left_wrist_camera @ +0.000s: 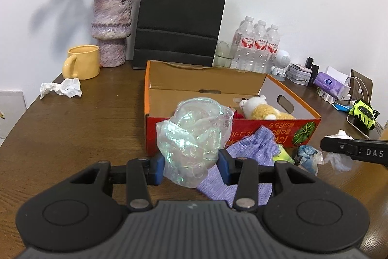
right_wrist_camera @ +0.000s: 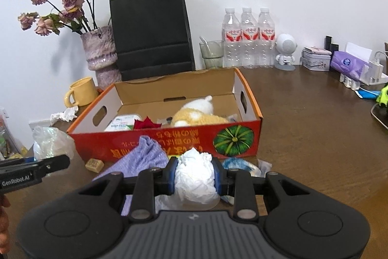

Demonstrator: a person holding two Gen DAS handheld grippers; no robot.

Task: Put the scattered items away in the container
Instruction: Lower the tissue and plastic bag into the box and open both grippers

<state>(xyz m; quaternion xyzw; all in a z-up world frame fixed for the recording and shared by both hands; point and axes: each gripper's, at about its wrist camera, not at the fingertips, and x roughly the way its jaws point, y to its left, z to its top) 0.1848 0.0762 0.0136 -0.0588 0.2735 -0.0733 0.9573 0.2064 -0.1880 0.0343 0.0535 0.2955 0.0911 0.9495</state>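
An open red and orange cardboard box (left_wrist_camera: 242,132) (right_wrist_camera: 184,145) stands on the brown table, holding a plush toy (left_wrist_camera: 262,109) (right_wrist_camera: 196,113), a red item (right_wrist_camera: 145,124) and a white packet (right_wrist_camera: 123,121). My left gripper (left_wrist_camera: 191,165) is shut on a crumpled iridescent plastic bag (left_wrist_camera: 194,137), in front of the box's left corner; the bag also shows in the right wrist view (right_wrist_camera: 52,142). My right gripper (right_wrist_camera: 195,176) is shut on a crumpled white tissue (right_wrist_camera: 194,176) in front of the box. A purple cloth (left_wrist_camera: 245,169) (right_wrist_camera: 143,159) lies before the box.
A blue-white wrapper (left_wrist_camera: 308,157) (right_wrist_camera: 240,164), a small tan block (right_wrist_camera: 94,164) and another crumpled tissue (left_wrist_camera: 61,87) lie on the table. A yellow mug (left_wrist_camera: 82,62), vase (left_wrist_camera: 111,28), black bag (left_wrist_camera: 179,21), water bottles (right_wrist_camera: 247,38) and small items line the wall.
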